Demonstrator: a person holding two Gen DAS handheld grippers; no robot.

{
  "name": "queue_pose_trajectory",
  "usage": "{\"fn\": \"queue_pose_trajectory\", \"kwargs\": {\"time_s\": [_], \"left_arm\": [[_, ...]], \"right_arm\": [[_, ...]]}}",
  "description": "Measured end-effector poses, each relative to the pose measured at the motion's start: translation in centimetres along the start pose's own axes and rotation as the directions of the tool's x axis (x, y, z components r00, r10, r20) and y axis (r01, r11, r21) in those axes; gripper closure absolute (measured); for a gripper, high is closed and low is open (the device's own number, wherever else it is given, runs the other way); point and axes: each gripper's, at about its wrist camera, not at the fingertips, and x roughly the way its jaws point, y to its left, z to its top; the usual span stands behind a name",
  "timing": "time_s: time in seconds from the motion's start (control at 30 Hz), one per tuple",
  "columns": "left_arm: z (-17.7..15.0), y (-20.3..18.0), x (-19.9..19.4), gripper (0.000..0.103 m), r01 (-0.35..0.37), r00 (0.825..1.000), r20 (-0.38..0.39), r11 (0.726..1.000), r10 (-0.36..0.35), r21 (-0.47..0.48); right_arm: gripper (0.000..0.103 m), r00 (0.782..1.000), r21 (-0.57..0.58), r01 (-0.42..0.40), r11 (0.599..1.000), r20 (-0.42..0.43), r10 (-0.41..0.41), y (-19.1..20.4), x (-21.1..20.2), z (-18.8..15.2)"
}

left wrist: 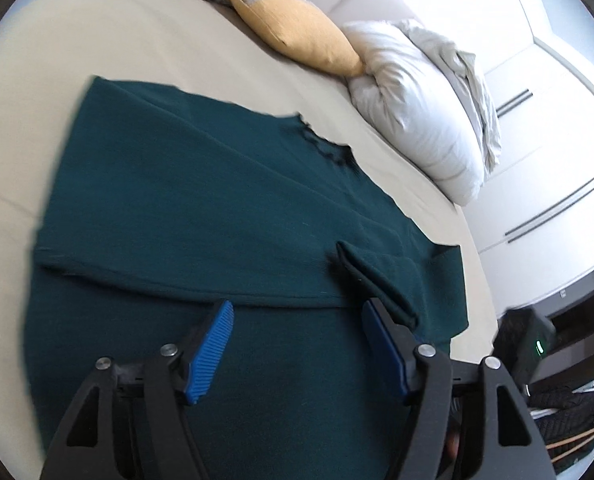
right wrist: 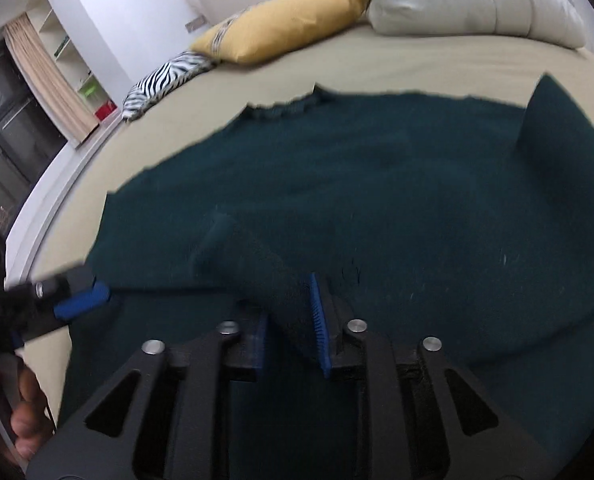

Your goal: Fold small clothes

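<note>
My dark green sweater (left wrist: 201, 200) lies spread on the tan bed (left wrist: 97, 40), its lower part doubled back. My left gripper (left wrist: 297, 344) hangs spread just above it. My right gripper (right wrist: 293, 332) pinches a raised fold of the sweater. Beyond both sit a yellow pillow (right wrist: 281, 28) and a white duvet (left wrist: 413, 120).

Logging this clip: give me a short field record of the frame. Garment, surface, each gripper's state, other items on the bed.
garment: dark green sweater, spread on the bed, part folded over
surface: beige bed sheet
left gripper: open, above the sweater, holding nothing
right gripper: shut on a raised fold of the sweater
other items: yellow pillow, zebra-print pillow, white duvet
</note>
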Motion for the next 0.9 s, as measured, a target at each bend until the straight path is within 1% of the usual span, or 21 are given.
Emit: {"fn": "queue_pose_trajectory", "kwargs": {"time_s": [0.03,0.07,0.1,0.17,0.2,0.23,0.27,0.3,0.33,0.37,0.43,0.47,0.53,0.6,0.67,0.73,0.8,0.83,0.9], "left_arm": [[0.1,-0.6,0.7,0.034,0.003,1.0,-0.01,1.0,-0.003,0.01],[0.3,-1.4,1.5,0.034,0.009,1.0,-0.019,1.0,-0.008,0.021],[0.4,-2.3,2.5,0.034,0.015,0.999,-0.03,0.999,-0.014,0.035],[0.7,-3.7,4.5,0.034,0.011,0.998,-0.061,0.998,-0.007,0.057],[0.7,-4.4,5.6,0.034,0.005,0.997,-0.08,0.998,0.001,0.068],[0.8,-4.8,6.4,0.034,-0.006,0.996,-0.092,0.997,0.013,0.076],[0.9,-5.4,7.2,0.034,-0.027,0.994,-0.099,0.996,0.036,0.088],[0.9,-5.6,7.5,0.037,-0.04,0.994,-0.095,0.994,0.049,0.097],[1.0,-5.9,7.7,0.047,-0.05,0.994,-0.092,0.993,0.06,0.104],[1.0,-6.1,8.0,0.055,-0.059,0.993,-0.096,0.992,0.069,0.108],[1.0,-6.3,8.2,0.088,-0.092,0.989,-0.104,0.988,0.106,0.124],[1.0,-6.4,8.2,0.092,-0.1,0.988,-0.103,0.986,0.115,0.134],[1.0,-6.9,7.5,0.094,-0.115,0.988,-0.086,0.98,0.129,0.16],[1.3,-7.9,6.3,0.094,-0.115,0.99,-0.055,0.974,0.128,0.193],[1.9,-9.1,4.5,0.094,-0.112,0.993,-0.007,0.963,0.117,0.244],[2.8,-9.8,2.6,0.094,-0.128,0.992,0.053,0.949,0.118,0.288],[4.0,-9.3,1.4,0.095,-0.142,0.988,0.102,0.944,0.117,0.298],[4.7,-8.6,1.1,0.095,-0.152,0.985,0.12,0.943,0.121,0.296],[5.7,-6.4,1.4,0.095,-0.152,0.985,0.125,0.952,0.122,0.265]], "right_arm": [[0.071,1.0,-0.006,-0.016,1.0,0.013,0.016,-0.1,-0.6,-0.4],[0.052,0.999,-0.008,-0.029,1.0,0.018,0.029,0.6,-1.8,-2.2],[0.042,0.999,0.001,-0.045,0.999,0.025,0.045,0.3,-2.7,-2.5],[0.037,0.995,0.016,-0.072,0.997,0.071,0.071,0.3,-5.1,-3.9],[0.037,0.994,0.01,-0.078,0.997,0.075,0.077,0.4,-6.1,-4.8],[0.037,0.995,0.005,-0.079,0.997,0.059,0.079,0.8,-7.5,-6.4],[0.037,0.995,0.015,-0.085,0.996,0.048,0.084,0.4,-8.0,-6.7],[0.037,0.994,0.031,-0.094,0.995,0.052,0.092,-0.2,-8.7,-7.0],[0.037,0.994,0.04,-0.096,0.995,0.06,0.094,-0.5,-9.7,-7.3],[0.037,0.993,0.051,-0.093,0.994,0.079,0.089,-1.2,-10.9,-7.6],[0.037,0.99,0.078,-0.074,0.994,0.129,0.063,-3.0,-13.0,-7.8],[0.037,0.987,0.1,-0.066,0.993,0.152,0.05,-4.1,-14.0,-7.8],[0.037,0.981,0.134,-0.053,0.989,0.19,0.027,-5.8,-15.3,-7.3],[0.037,0.973,0.179,-0.02,0.984,0.23,-0.022,-8.3,-16.5,-6.4],[0.037,0.968,0.233,-0.013,0.972,0.246,-0.046,-10.4,-17.2,-5.9],[0.037,0.959,0.296,-0.008,0.955,0.273,-0.077,-13.3,-18.0,-5.0],[0.036,0.957,0.328,0.011,0.945,0.271,-0.105,-15.0,-18.2,-4.3],[0.036,0.961,0.346,0.016,0.938,0.253,-0.109,-16.2,-17.9,-3.6],[0.036,0.966,0.376,0.008,0.926,0.236,-0.104,-17.9,-17.0,-2.4]]}}
